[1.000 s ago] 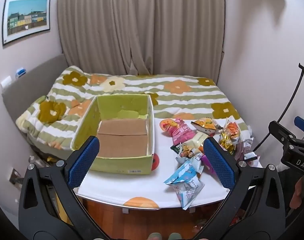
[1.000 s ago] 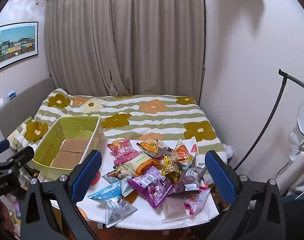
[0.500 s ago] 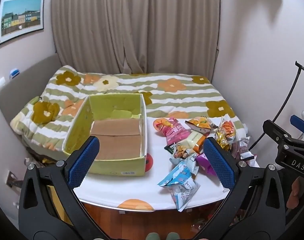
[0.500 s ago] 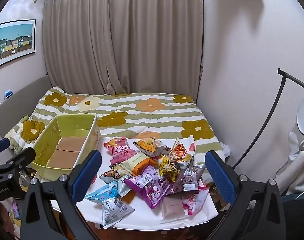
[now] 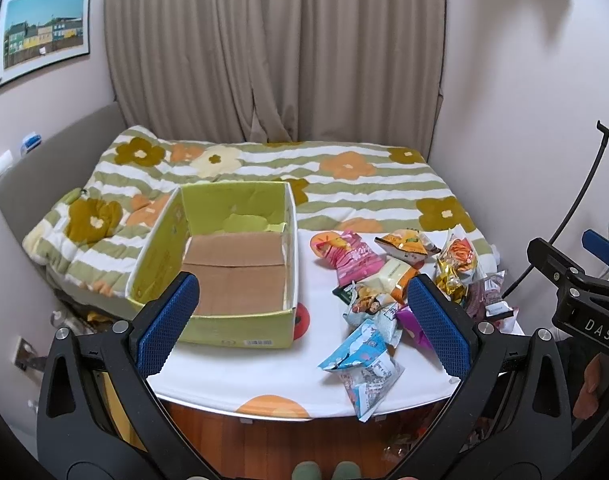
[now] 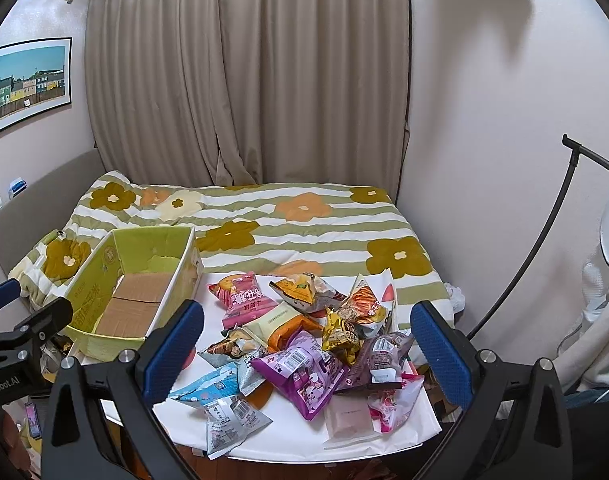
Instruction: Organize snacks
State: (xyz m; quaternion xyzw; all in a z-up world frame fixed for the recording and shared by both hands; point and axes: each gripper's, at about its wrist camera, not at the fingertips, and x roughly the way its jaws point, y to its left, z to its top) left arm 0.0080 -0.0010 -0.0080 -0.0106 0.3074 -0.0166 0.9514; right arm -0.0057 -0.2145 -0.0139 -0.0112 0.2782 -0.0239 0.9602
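Observation:
An empty green cardboard box (image 5: 224,316) (image 6: 104,264) with a brown floor stands on the left of a white-clothed table (image 5: 244,376) (image 6: 288,436). To its right lies a heap of several snack packets: a pink one (image 5: 352,260) (image 6: 246,300), a purple one (image 6: 304,372), a blue one (image 5: 356,348) (image 6: 208,388), orange and yellow ones (image 6: 360,308). My left gripper (image 5: 300,316) hangs open in front of the table, holding nothing. My right gripper (image 6: 304,344) is open too, above the near edge of the heap, and is empty.
Behind the table is a bed with a green-striped flower quilt (image 5: 344,188) (image 6: 304,224), closed curtains (image 5: 272,52) and a framed picture (image 5: 44,32). A black curved stand (image 6: 544,240) rises at the right. The other gripper's body shows at each view's side.
Both views have drifted slightly; the table and box sit a little lower and closer in the frames. Both grippers have stayed open and empty. No packet has moved.

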